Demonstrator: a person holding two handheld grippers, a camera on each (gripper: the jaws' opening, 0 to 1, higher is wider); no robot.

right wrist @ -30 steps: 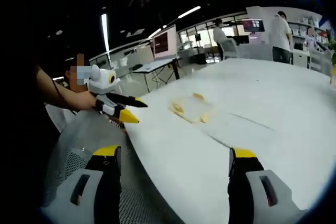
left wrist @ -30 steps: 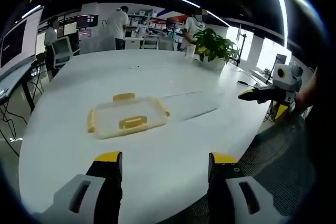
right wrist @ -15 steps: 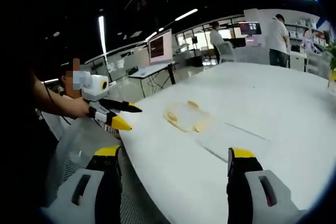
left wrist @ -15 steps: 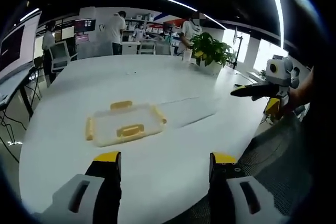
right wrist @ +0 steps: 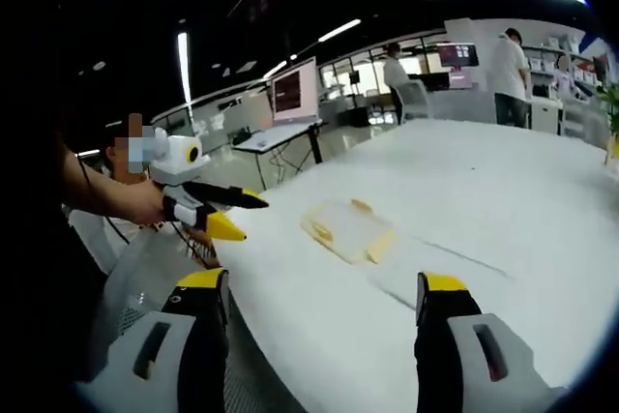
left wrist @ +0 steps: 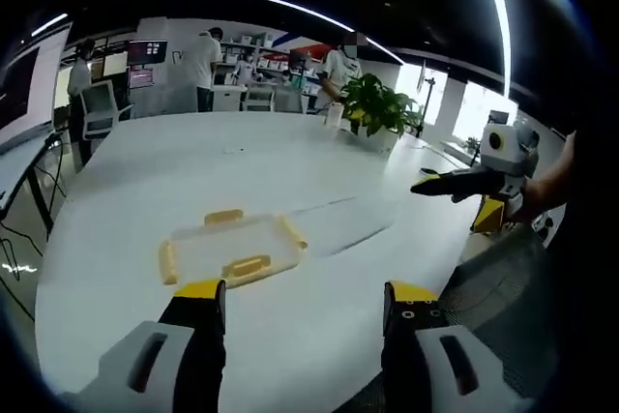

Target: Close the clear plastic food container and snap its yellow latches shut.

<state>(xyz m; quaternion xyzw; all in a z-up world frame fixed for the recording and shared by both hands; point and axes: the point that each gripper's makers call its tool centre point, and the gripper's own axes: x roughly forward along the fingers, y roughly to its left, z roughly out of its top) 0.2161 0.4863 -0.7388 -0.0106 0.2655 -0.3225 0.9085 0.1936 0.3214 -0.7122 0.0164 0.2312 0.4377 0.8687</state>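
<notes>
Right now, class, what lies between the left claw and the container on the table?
Nothing: in the left gripper view, bare white table runs from the open left claw to the container.

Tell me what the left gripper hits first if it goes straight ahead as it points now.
Probably the container: it lies on the table just beyond the open left gripper, though depth is unclear.

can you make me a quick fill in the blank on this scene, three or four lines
1. The clear container rests on a ____ table.
2. Its latches are coloured ____.
3. Both the left gripper and the right gripper have their jaws ____.
4. Past the container stands a potted ____ with green leaves.

Missing words: white; yellow; open; plant
</notes>
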